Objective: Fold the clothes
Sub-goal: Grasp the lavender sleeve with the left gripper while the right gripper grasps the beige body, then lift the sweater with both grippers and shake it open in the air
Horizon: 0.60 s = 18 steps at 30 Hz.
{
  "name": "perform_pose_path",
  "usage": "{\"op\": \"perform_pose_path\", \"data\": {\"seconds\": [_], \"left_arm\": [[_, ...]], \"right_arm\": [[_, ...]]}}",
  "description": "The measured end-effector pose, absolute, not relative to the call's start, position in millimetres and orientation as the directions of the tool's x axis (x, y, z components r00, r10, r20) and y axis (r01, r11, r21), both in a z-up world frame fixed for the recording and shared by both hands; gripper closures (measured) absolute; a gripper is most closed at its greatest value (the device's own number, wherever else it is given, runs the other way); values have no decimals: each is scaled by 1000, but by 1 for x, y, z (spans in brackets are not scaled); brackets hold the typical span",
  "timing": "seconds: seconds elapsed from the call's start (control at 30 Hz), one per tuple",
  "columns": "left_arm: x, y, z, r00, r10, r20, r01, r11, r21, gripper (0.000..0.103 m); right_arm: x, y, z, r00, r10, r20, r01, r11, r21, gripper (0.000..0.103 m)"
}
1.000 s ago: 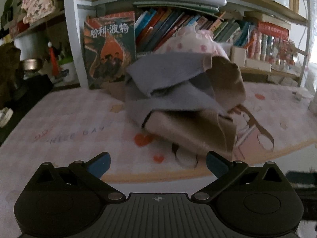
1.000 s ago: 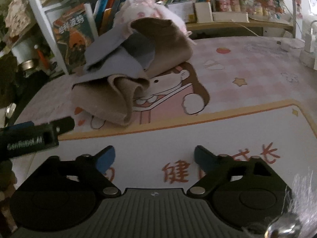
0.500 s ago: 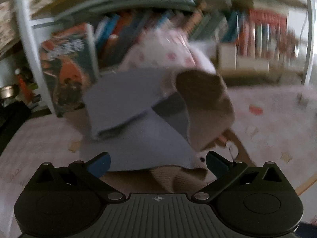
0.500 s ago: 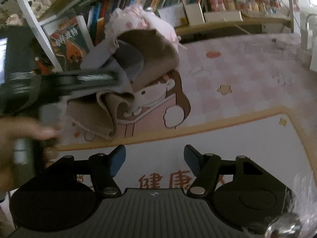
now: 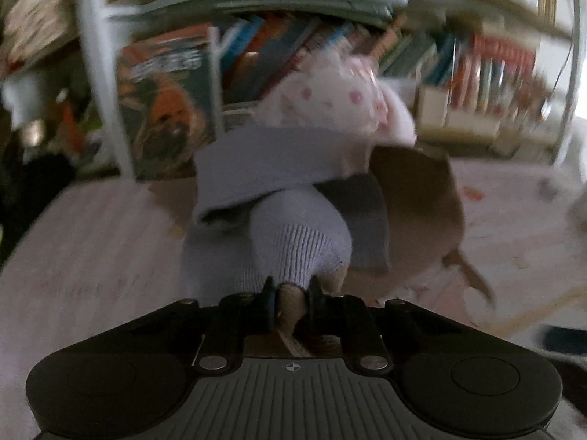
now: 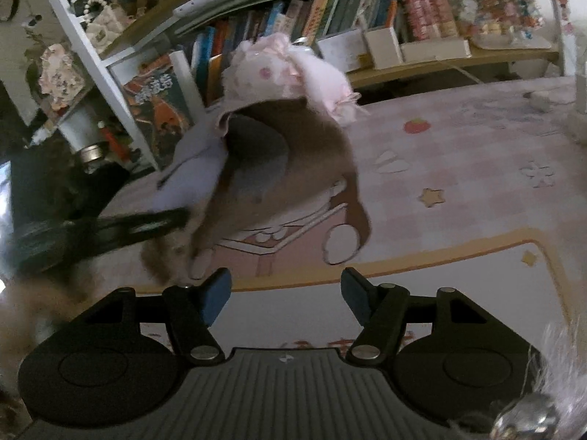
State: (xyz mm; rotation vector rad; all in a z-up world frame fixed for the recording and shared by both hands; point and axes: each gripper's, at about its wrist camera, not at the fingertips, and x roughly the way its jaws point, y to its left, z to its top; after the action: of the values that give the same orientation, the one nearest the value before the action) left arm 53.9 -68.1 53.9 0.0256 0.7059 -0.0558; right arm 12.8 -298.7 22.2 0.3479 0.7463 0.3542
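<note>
Two tongs [image 5: 290, 302], one gripping garment [image 5: 293, 242]

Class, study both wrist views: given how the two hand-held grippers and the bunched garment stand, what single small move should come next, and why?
Probably lift the left hand-held gripper a little, drawing the garment up and apart. Its fingers are shut on the ribbed cuff, while the grey and brown cloth is heaped in folds on the mat. The right hand-held gripper is open and empty, near the cloth, free to take another edge afterwards.

Crumpled grey-lavender and brown knit garment [image 5: 290, 198], heaped on pink patterned bench mat, ribbed grey cuff [image 5: 293, 256] foremost, brown panel [image 6: 293, 168] draped rightward
</note>
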Motion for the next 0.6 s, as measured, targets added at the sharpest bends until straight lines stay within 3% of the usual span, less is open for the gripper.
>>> {"op": "perform_pose_path", "data": {"seconds": [0.07, 0.2, 0.27, 0.3, 0.37, 0.43, 0.6], "left_arm": [[18, -51, 63, 749, -111, -654, 65, 993, -94, 89], [-55, -30, 71, 718, -194, -668, 99, 979, -178, 89], [-79, -23, 72, 689, -188, -700, 111, 982, -154, 87], [-91, -19, 72, 675, -185, -715, 118, 983, -143, 80], [-104, -18, 74, 655, -140, -743, 127, 989, -75, 71], [-112, -24, 80, 668, -49, -742, 127, 991, 49, 47], [-110, -50, 105, 767, 9, -641, 254, 914, 316, 35]], "right_arm": [[16, -293, 21, 669, 453, -589, -203, 874, 442, 38], [15, -279, 19, 658, 449, -605, -245, 887, 392, 36], [11, -272, 18, 653, 437, -618, -285, 898, 335, 37], [9, -269, 17, 651, 431, -625, -304, 902, 306, 37], [5, -262, 16, 647, 418, -637, -342, 907, 247, 37], [2, -255, 15, 644, 404, -649, -379, 906, 188, 37], [-4, -257, 12, 653, 372, -660, -380, 914, 139, 37]]}}
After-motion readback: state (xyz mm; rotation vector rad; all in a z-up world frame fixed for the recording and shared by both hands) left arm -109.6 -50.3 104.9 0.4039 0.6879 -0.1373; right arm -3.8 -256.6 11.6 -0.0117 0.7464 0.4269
